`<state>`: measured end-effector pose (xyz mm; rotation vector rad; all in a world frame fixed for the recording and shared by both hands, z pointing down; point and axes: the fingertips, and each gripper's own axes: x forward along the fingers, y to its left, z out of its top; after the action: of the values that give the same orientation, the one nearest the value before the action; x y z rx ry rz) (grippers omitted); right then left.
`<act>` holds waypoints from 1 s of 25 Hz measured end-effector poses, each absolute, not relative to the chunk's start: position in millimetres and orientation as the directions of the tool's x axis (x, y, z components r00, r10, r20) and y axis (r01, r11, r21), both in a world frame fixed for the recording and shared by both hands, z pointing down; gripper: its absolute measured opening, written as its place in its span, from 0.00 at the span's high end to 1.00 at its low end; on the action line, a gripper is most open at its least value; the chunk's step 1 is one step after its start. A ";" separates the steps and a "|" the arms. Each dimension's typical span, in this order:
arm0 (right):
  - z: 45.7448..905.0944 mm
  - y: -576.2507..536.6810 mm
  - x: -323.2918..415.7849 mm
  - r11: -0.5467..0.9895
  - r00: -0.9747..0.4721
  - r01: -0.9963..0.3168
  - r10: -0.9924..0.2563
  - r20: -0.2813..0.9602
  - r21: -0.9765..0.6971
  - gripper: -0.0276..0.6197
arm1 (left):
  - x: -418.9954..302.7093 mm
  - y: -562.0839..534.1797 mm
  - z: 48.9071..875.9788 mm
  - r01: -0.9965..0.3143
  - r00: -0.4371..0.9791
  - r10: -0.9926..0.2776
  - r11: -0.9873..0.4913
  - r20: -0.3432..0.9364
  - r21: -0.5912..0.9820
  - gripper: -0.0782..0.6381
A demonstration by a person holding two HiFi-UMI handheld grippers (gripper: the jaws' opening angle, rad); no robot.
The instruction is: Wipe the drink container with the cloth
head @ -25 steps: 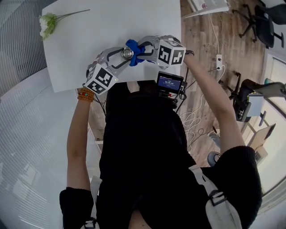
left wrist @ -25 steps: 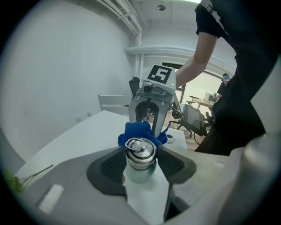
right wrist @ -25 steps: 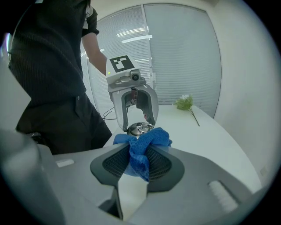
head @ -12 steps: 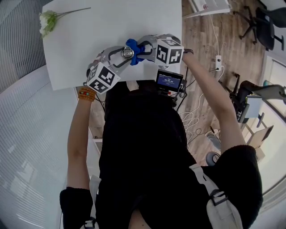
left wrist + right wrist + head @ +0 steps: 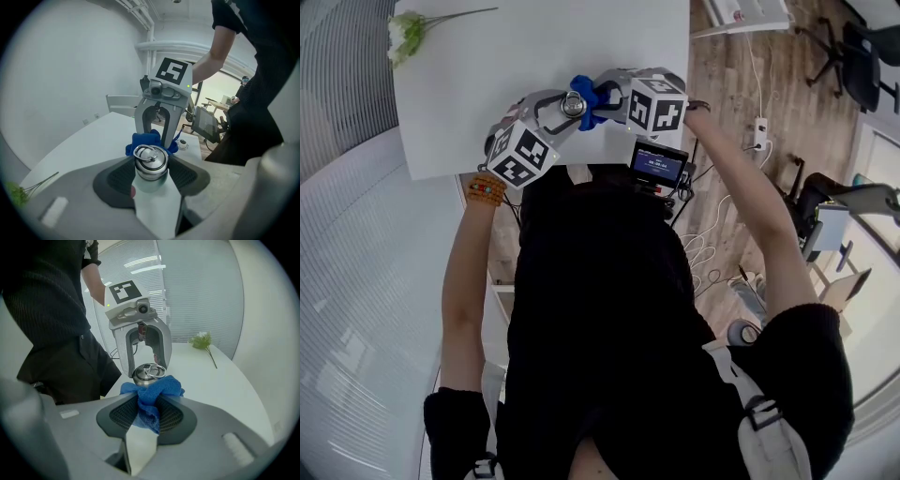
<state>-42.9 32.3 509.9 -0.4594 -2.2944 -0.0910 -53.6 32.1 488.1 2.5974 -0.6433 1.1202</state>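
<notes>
- steel, brushed and round-shouldered: the flask (image 5: 150, 165) has a domed cap with a wire ring lying across its top and a pale, smooth body below.
- blue and nubbly, the cloth (image 5: 151, 397) is bunched in soft folds against the flask's side, just under the cap.
- left gripper (image 5: 151, 176): its jaws are clamped on the flask, with the dark ribbed pads pressing the body from both sides. it holds the flask upright at the near edge of the white table (image 5: 534, 56). i cannot tell whether the base touches the top.
- right gripper (image 5: 149, 416): its jaws are pinched on the cloth, and a tail of it hangs down between the mesh-textured pads. the bunched end touches the flask.
- the two grippers point at each other, nose to nose, with the flask and cloth between them. each carries a cube with black-and-white square markers.
- both of the person's bare forearms reach forward with the elbows spread wide, and a beaded bracelet (image 5: 485, 190) sits on the left wrist.
- a small lit screen (image 5: 656, 164) sits just beside the right gripper, on the person's side of it.
- a flower (image 5: 405, 33) with a white head and thin green stem lies at the table's far left corner, well apart from the flask.
</notes>
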 end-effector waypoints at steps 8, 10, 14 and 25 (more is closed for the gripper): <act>508.4 34.6 -45.1 0.932 -0.613 0.349 0.302 0.730 -0.093 0.75 | -55.9 35.1 484.8 -0.485 0.603 -0.305 -0.874 0.737 0.035 0.56; 509.8 34.2 -44.8 0.933 -0.609 0.347 0.302 0.733 -0.096 0.75 | -55.7 34.9 485.6 -0.486 0.602 -0.305 -0.873 0.738 0.035 0.56; 515.3 33.3 -42.5 0.933 -0.597 0.352 0.289 0.749 -0.079 0.75 | -55.2 35.1 485.9 -0.486 0.599 -0.304 -0.873 0.740 0.034 0.56; 533.7 33.0 -37.3 0.925 -0.563 0.374 0.279 0.778 -0.061 0.74 | -54.3 37.2 491.6 -0.483 0.597 -0.298 -0.875 0.745 0.037 0.56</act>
<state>-37.3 33.0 533.7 -0.4620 -2.2027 -0.1385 -54.3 37.2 491.6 2.5907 -0.6442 1.1449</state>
